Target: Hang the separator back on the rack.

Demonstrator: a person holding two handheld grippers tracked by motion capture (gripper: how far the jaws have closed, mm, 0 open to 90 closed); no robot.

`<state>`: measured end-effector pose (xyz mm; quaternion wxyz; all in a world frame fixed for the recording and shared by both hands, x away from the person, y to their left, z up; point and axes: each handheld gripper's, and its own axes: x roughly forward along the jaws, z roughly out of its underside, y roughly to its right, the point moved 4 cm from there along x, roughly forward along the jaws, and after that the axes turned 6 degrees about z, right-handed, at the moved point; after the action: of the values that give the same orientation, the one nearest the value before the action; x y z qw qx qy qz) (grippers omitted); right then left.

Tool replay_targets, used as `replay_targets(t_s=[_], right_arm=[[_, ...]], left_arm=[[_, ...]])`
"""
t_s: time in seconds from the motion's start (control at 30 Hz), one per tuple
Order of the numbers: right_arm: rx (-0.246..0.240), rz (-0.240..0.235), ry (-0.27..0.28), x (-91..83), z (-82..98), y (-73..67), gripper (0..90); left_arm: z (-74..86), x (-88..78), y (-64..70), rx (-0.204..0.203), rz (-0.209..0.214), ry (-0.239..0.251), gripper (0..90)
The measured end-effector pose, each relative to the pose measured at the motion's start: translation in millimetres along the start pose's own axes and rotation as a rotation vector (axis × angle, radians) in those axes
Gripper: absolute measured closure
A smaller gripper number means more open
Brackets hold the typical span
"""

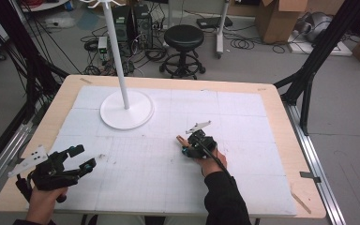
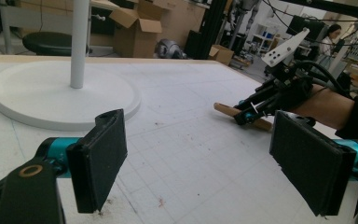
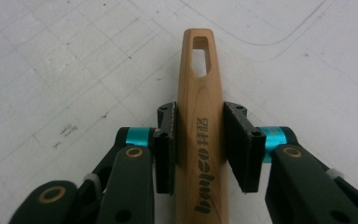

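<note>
1. Your right gripper (image 1: 187,143) sits just right of centre in the high view, low on the white tabletop (image 1: 243,122).
2. In the right gripper view, a wooden handle (image 3: 200,116) runs up the middle of the frame between the two black jaws, its slotted end pointing to the top edge.
3. Both pads (image 3: 167,144) press against the handle's sides, so this gripper is narrowed onto it and holding it.
4. The handle lies flat on the tabletop; in the high view its tip pokes out toward the upper left of the gripper.
5. Your left gripper (image 1: 79,159) rests at the lower left of the high view, jaws spread wide with nothing between them.
6. A white round stand (image 1: 126,110) with an upright pole sits in the upper left part of the tabletop, well apart from both grippers.
</note>
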<state>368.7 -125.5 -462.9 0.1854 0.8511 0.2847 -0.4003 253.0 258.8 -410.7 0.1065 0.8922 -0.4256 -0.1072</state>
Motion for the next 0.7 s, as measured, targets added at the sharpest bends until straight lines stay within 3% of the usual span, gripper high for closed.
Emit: replay_targets(t_s=[0.27,0.37,0.7], right_arm=[[0.010,-0.001,-0.005,-0.7,-0.2,-0.1,66.6],[0.015,-0.027,0.000,-3.0,0.4,0.1,66.6],[0.053,-0.135,0.138,-34.4,-3.2,-5.3,66.8]], left_arm=[[0.0,-0.1,0.0,0.000,0.000,0.000,19.2],[-0.1,-0.1,-0.1,0.001,0.000,0.000,19.2],[-0.7,-0.5,0.9,0.000,0.001,0.006,19.2]])
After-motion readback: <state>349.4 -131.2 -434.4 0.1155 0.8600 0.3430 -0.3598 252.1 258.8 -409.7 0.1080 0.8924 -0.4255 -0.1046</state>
